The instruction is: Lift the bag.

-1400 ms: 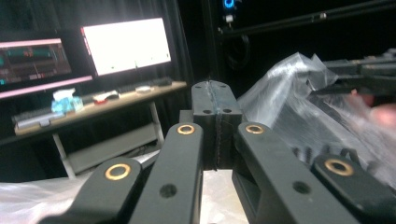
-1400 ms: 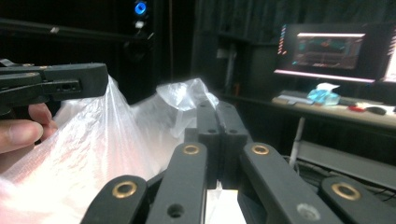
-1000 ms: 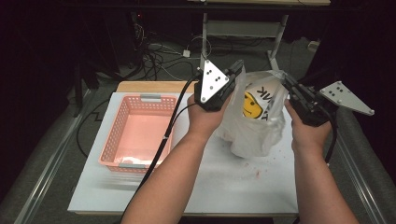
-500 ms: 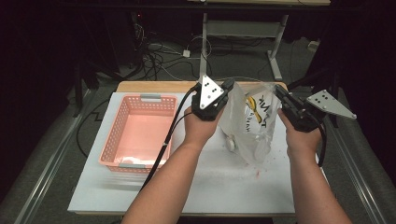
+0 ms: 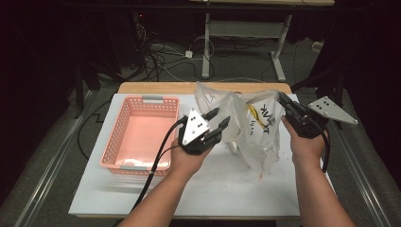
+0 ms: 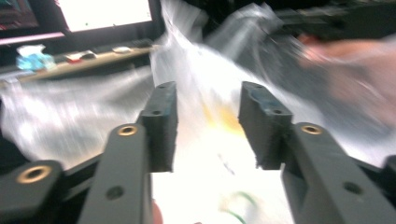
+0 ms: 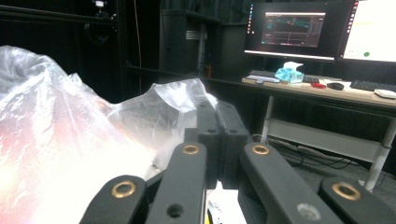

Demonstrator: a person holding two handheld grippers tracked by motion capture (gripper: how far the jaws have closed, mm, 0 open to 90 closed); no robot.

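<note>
On the white worktop, beside a pink basket: clear plastic bag held upright, right gripper fingers clamped on its rim (probably to keep the mouth up), left gripper fingers just parted, off the film.

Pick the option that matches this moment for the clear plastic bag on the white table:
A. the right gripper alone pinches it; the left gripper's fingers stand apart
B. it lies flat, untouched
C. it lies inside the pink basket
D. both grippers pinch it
A: the right gripper has its fingers shut on the plastic bag's film, while the left gripper shows a clear gap between its fingers.
</note>
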